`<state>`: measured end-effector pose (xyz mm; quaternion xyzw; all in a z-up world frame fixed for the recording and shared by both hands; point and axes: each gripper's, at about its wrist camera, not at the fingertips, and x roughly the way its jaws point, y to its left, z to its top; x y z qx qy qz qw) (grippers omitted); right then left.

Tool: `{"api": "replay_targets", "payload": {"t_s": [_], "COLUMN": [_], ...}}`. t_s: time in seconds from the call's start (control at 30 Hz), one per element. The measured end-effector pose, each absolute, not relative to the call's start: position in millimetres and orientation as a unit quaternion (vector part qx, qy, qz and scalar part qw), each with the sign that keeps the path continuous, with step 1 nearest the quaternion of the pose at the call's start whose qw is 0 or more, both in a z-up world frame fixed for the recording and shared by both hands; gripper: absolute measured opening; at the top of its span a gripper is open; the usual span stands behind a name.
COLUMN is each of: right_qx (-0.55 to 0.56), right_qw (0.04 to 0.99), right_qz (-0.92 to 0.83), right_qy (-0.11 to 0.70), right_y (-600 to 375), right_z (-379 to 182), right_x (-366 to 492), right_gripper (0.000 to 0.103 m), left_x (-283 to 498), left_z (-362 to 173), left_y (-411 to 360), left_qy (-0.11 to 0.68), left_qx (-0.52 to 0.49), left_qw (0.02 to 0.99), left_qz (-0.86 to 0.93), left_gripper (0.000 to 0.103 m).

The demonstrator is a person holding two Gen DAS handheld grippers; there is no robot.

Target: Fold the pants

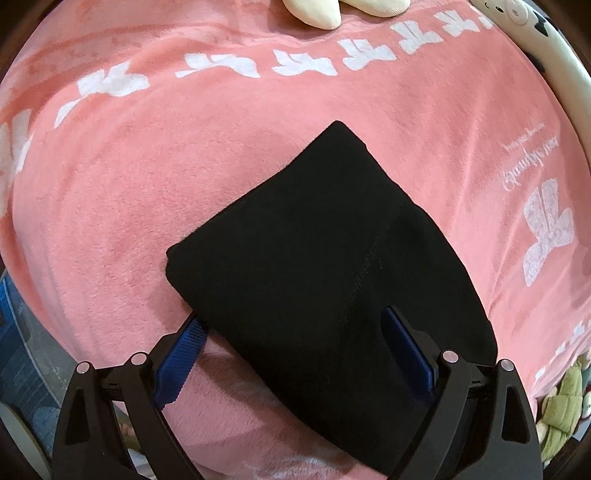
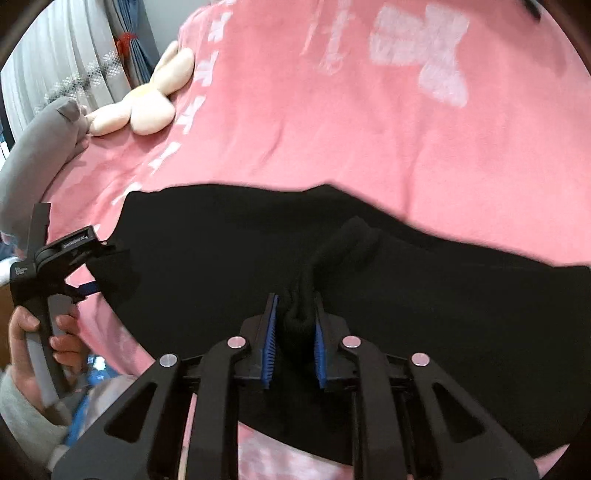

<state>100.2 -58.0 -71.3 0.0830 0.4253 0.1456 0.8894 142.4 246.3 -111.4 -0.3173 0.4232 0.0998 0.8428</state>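
Black pants point(image 1: 317, 251) lie folded on a pink blanket point(image 1: 147, 166). In the left wrist view my left gripper point(image 1: 295, 321) is wide open, with the near end of the pants lying between its blue pads point(image 1: 181, 354). In the right wrist view the pants point(image 2: 406, 295) spread across the blanket point(image 2: 332, 129). My right gripper point(image 2: 295, 314) is shut on a bunched ridge of the black cloth. The left gripper point(image 2: 92, 273) shows at the left, held by a hand, at the pants' left corner.
A cream plush toy point(image 2: 147, 99) and a grey pillow point(image 2: 33, 158) lie at the bed's far left. Curtains point(image 2: 74, 55) hang behind. A white plush with black marks point(image 1: 524, 22) and a green item point(image 1: 565, 402) sit at the bed's right edge.
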Motion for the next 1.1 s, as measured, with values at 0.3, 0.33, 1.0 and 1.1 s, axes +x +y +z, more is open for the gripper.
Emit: {"api": "replay_targets", "payload": {"t_s": [0.3,0.33,1.0,1.1], "right_qx": [0.160,0.160,0.253,0.287], "right_qw": [0.901,0.905,0.885,0.857], "right_qz": [0.102,0.094,0.121,0.173], "right_qy": [0.389,0.384,0.373,0.390], "right_y": [-102.6,-108.9,-183.1,-162.2], "right_z": [-63.5,-58.5,-61.2,-75.7], "right_x": [54.2,49.3,44.9,85.7], "right_gripper": [0.057,0.059,0.077,0.077], "left_x": [140.2,138.1,35.6,30.1], "left_z": [-76.5,-62.2,-59.4,-61.9], "left_y": [231.2,222.4,-10.7,12.1], "left_qy": [0.394,0.381,0.421,0.436], "left_qx": [-0.277,-0.268,0.033,0.009], "left_qw": [0.875,0.884,0.897,0.893], "left_qz": [0.058,0.046,-0.129,-0.111], "left_gripper": [0.013,0.013,0.088,0.088]}}
